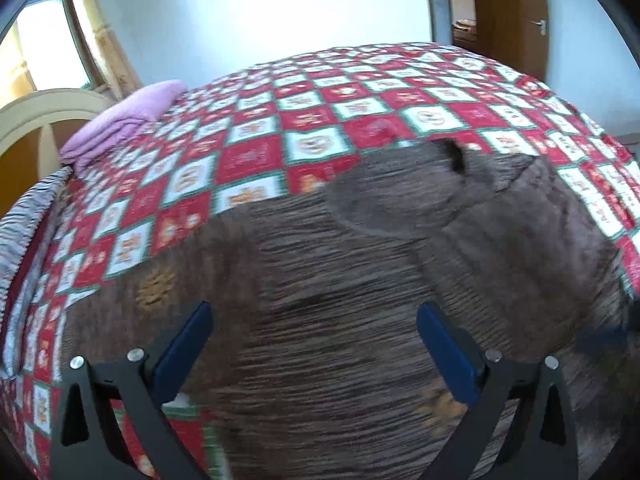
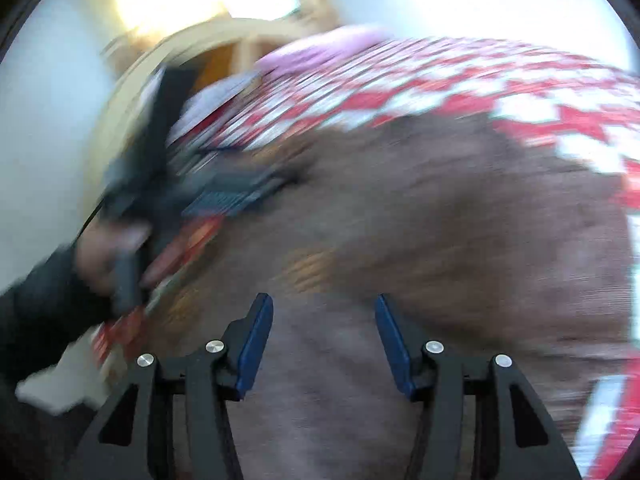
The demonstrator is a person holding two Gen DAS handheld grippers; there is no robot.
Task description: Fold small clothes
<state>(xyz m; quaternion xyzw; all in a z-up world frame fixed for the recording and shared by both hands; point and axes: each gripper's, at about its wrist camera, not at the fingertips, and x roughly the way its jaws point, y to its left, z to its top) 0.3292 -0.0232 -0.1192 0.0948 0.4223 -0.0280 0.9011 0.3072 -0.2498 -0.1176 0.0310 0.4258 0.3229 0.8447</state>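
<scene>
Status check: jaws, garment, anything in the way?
Both grippers, left and right, open, empty. Brown garment spread on quilt. Nothing blocking.

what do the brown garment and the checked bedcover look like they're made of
Brown garment: looks like a soft knit or ribbed fabric, matte, with fine streaky lines across it; blur leaves the weave uncertain. Checked bedcover: seemingly printed cotton-like cloth, matte, red and white squares with green borders.

The left gripper point(image 1: 314, 320) points steeply down, its two blue fingers point(image 1: 182, 352) spread wide with nothing between them. The right gripper point(image 2: 324, 320) also tilts down, its jaws partly apart and empty. In the right wrist view, at nine o'clock, the person's left hand point(image 2: 108, 256) in a dark sleeve point(image 2: 36, 304) grips the left gripper's handle, blurred.
</scene>
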